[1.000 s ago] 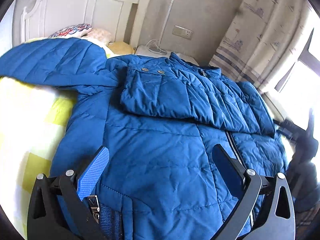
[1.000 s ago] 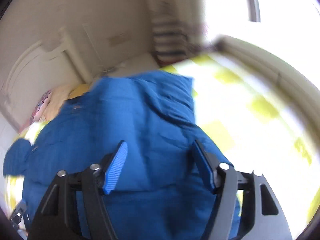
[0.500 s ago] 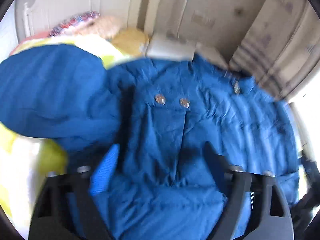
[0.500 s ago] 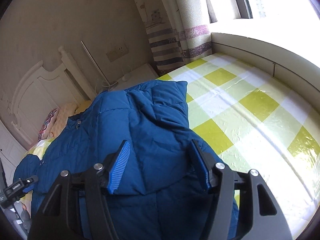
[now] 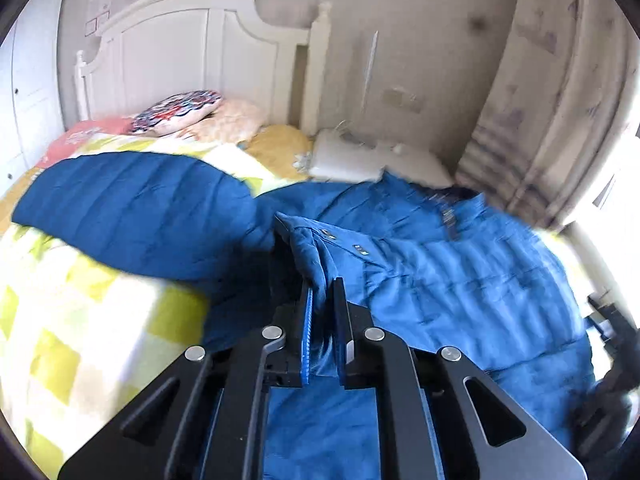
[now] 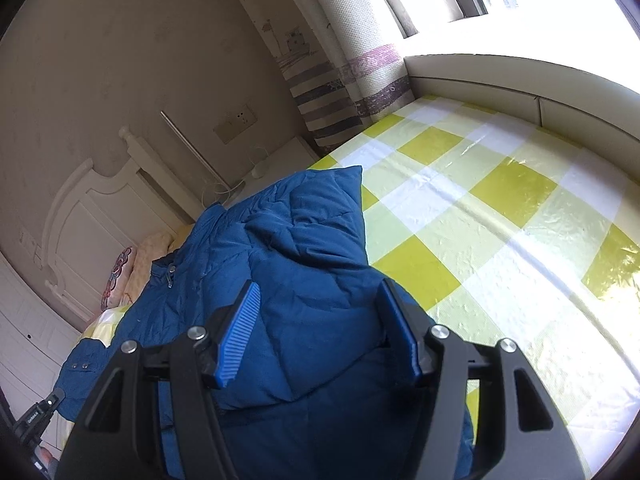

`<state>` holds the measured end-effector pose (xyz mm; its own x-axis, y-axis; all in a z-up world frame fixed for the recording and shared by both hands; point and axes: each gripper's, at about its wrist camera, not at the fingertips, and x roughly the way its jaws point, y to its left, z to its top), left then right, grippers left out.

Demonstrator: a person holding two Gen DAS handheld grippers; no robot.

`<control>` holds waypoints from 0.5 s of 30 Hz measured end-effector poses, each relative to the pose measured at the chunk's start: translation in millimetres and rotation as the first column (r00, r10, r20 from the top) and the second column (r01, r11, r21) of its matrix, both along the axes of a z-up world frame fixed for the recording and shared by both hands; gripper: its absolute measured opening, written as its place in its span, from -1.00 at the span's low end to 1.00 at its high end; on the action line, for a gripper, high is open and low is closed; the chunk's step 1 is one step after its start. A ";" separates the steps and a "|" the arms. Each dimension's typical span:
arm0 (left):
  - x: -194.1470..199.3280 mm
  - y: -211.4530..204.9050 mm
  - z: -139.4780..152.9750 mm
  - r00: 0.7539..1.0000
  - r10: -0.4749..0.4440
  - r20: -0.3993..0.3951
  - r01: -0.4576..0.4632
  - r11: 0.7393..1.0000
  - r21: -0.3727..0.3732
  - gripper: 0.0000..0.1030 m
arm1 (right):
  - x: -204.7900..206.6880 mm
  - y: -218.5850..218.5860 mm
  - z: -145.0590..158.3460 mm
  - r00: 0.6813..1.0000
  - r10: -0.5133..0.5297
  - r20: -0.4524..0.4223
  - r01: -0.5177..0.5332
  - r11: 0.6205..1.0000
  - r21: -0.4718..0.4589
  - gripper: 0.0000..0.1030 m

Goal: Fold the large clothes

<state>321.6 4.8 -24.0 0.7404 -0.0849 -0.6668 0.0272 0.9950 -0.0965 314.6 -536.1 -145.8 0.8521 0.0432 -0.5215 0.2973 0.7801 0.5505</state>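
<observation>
**Sleeve cuff pinched, fold across the body pending**

A blue padded jacket [image 5: 460, 280] is spread over the bed [image 5: 92, 320], whose cover is checked in yellow-green and white. Everything below is placed relative to the jacket.

To the jacket's left, in the left wrist view, one sleeve [image 5: 132, 208] is seen stretched out flat over the checked cover, pointing away from the body. Beyond it, toward the white headboard [image 5: 192, 44], a patterned pillow [image 5: 176, 112] is seen.

At the jacket's middle, the left gripper [image 5: 322, 300] is clamped on a raised fold of fabric just below the snap buttons [image 5: 360, 248]; this appears to be the cuff end of the other sleeve, which is lifted off the jacket's front. The picture is blurred here, so the exact edge held cannot be told.

On the jacket's right side, in the right wrist view, the right gripper [image 6: 320, 332] is held with its jaws wide apart above the quilted body, and nothing is gripped by it. To the right of the jacket, bare checked cover is seen up to the curtain [image 6: 340, 60].

The sleeve-folding step is judged to be in hand. The held cuff would next need to be carried across and laid flat on the body, with the outstretched sleeve left to be brought in afterwards.
</observation>
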 end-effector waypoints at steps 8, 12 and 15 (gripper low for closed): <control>17.0 13.8 -37.6 0.991 0.062 -0.119 -0.054 0.996 0.069 -0.65 | 2.8 1.6 0.3 1.000 0.003 -0.006 -0.003 1.000 -0.016 0.19; -21.5 10.9 19.6 0.975 0.133 0.179 -0.141 0.989 0.036 -0.31 | 3.5 2.0 -0.2 1.000 0.003 -0.007 -0.003 1.000 -0.019 0.19; -12.6 -22.3 13.9 0.992 -0.013 0.127 0.000 0.995 0.100 0.67 | 4.4 2.4 -1.0 1.000 0.003 -0.008 -0.004 1.000 -0.019 0.19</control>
